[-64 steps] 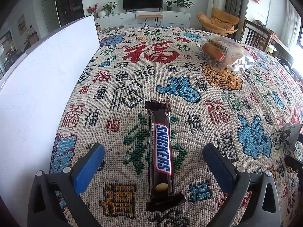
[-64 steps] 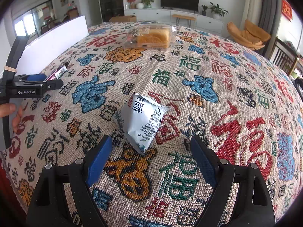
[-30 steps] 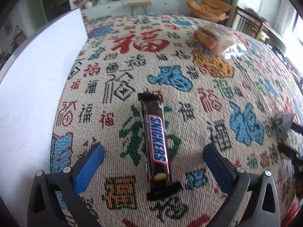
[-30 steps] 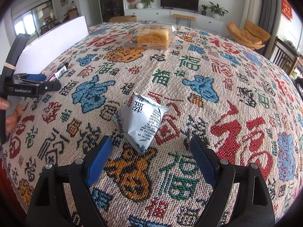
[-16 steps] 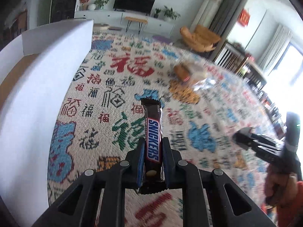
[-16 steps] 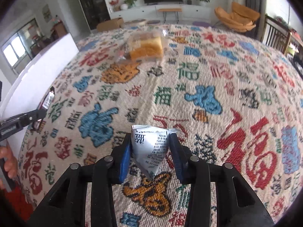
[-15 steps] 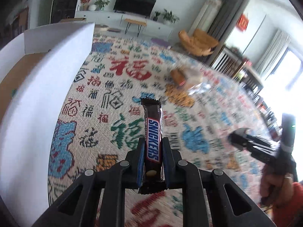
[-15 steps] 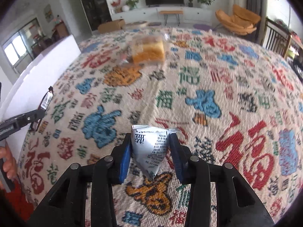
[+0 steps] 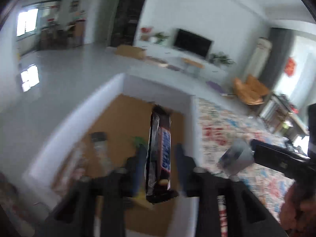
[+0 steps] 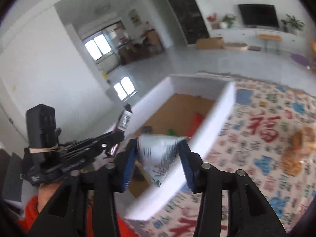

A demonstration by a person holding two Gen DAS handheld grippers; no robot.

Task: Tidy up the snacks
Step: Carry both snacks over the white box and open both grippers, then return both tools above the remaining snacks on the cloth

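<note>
Hanging between the blue pads of the left gripper (image 9: 160, 165), a dark chocolate bar (image 9: 159, 154) is seen in the left wrist view, its long axis running away from the camera. The jaws are opening: a gap is visible between the bar and the right-hand pad, while contact on the other side cannot be judged through the blur. Below and beyond the bar, the brown floor of a white-walled box (image 9: 158, 86) is seen, so the bar is placed over the box's interior. Inside the box, a pale wrapped item with a dark end (image 9: 99, 144) and a green scrap (image 9: 139, 140) are made out only vaguely.

In the right wrist view, a white printed snack packet (image 10: 159, 156) is framed between the pads of the right gripper (image 10: 158, 165), whose jaws are likewise opening. The packet's upper corners are seen against both pads, though firm pressure cannot be confirmed. The packet is positioned above the near wall of the box (image 10: 209, 130), partly over the interior. Farther off, on the patterned tablecloth (image 10: 262, 138), a bagged bread item (image 10: 300, 144) is left well apart from the box. A hand (image 10: 48, 193) with an orange sleeve is seen at the lower left, under the left gripper.
</note>
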